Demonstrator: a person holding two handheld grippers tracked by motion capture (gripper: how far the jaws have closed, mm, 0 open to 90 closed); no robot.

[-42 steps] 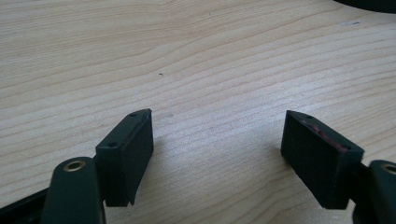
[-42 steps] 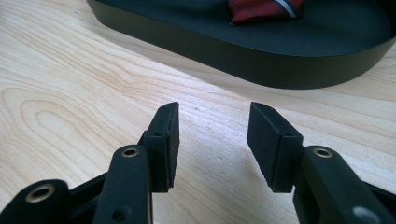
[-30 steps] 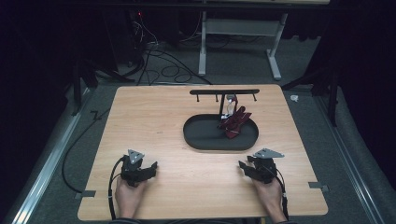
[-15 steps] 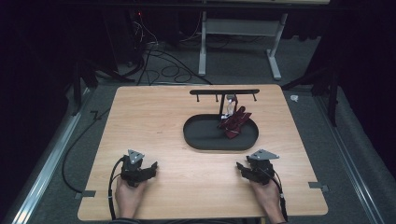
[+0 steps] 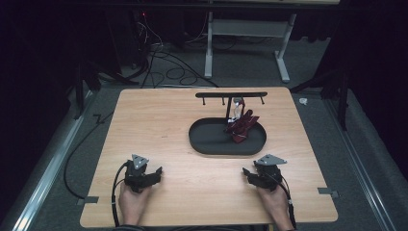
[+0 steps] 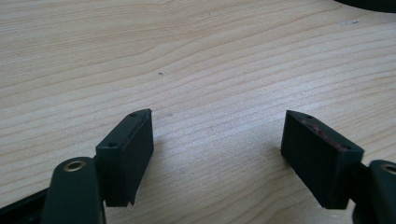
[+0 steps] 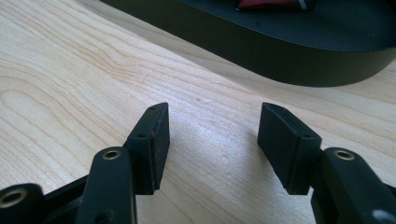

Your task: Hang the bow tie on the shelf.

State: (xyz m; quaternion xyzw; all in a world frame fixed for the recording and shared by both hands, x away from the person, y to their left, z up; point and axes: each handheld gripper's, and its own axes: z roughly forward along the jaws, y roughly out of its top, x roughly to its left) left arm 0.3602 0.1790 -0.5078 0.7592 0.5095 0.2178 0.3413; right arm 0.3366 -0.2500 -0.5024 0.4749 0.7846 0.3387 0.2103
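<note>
Two grippers, one table, and not much between them. Biggest thing first: the wooden table (image 5: 159, 130), light wood grain, sitting on grey carpet with cables (image 5: 168, 62) trailing behind it and a white frame leg (image 5: 209, 53) further back.

Next down in size is the black oval tray (image 5: 202, 139), a bit right of the table's middle. A thin black rack with little pegs (image 5: 231, 95) stands up from its far side. Inside the tray, toward its right end, there's a dark red bundle (image 5: 242, 126), something crumpled that leans up against the rack's post. Can't tell exactly what it is from here. In the right gripper view the tray's wall (image 7: 280, 51) runs across the top with a sliver of the red thing (image 7: 268, 4) peeking over it.

Then the small stuff. The left gripper (image 5: 153, 174) sits near the front left of the table, in the person's hand, well apart from the tray. Its jaws are spread wide with bare wood between them, holding nothing; there are some reddish smears on one pad (image 6: 322, 135).

The right gripper (image 5: 249, 174) is at the front right, just in front of the tray but not touching it. Its jaws have just been opening and now stand wide, nothing in between, only tabletop.
</note>
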